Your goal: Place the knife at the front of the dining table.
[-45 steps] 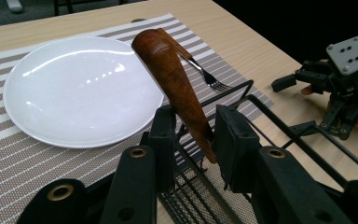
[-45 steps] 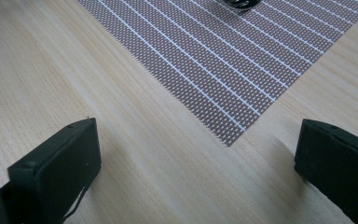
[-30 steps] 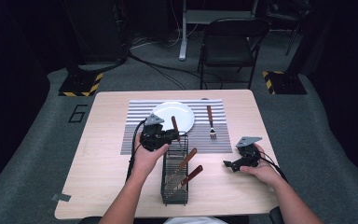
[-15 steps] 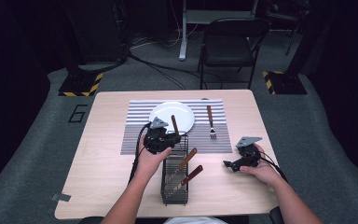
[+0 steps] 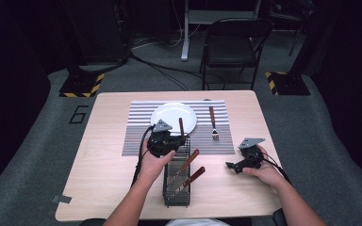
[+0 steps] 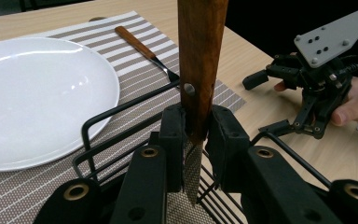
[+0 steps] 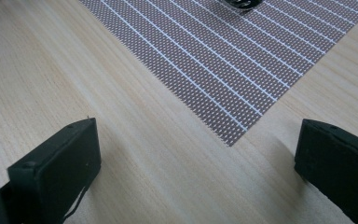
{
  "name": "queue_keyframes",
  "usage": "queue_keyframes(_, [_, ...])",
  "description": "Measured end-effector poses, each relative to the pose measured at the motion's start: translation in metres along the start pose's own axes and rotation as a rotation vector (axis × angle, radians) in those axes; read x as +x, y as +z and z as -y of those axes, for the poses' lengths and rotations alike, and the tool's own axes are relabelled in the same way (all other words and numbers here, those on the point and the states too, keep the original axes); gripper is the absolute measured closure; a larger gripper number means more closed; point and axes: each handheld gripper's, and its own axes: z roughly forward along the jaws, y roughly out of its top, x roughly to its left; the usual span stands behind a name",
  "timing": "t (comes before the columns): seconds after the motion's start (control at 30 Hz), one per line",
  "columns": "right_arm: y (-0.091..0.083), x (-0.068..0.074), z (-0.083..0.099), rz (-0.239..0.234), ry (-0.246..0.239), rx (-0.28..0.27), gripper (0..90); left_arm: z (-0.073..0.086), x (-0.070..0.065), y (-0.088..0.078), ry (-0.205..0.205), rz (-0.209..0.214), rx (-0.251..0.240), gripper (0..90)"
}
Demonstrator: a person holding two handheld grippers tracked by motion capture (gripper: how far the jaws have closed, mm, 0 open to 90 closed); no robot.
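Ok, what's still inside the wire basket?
Two wooden-handled utensils lean inside the wire basket; the left gripper holds a third above it. Their lower ends are hidden.

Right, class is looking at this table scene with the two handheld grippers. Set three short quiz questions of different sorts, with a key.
1. True or false: the left gripper is shut on a wooden-handled utensil.
2. Where does the fork lie? A) on the plate B) on the striped placemat C) in the wire basket
3. Fill in: the right gripper hangs with its jaws ____ over the bare table.

Key: 1 true. 2 B, right of the white plate, apart from the wire basket. 3 open.
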Motion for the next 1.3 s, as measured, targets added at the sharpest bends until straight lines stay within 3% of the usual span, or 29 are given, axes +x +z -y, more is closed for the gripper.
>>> queue_keyframes(0.3, [0.0, 0.0, 0.0, -0.002, 0.001, 0.001, 0.0, -0.004, -0.002, -0.004, 0.029, -0.005, 0.002, 76.3])
queue_keyframes(0.5, [0.0, 0.0, 0.0, 0.004, -0.003, -0.003, 0.0, -0.01, -0.001, -0.014, 0.018, -0.003, -0.004, 76.3])
queue_keyframes(0.8, [0.0, 0.0, 0.0, 0.005, -0.003, -0.005, 0.0, -0.025, 0.0, -0.032, 0.053, -0.029, -0.016, 76.3])
queue_keyframes(1.3, [0.0, 0.0, 0.0, -0.003, -0.004, -0.001, 0.0, -0.048, 0.001, -0.06, 0.059, -0.036, -0.053, 76.3])
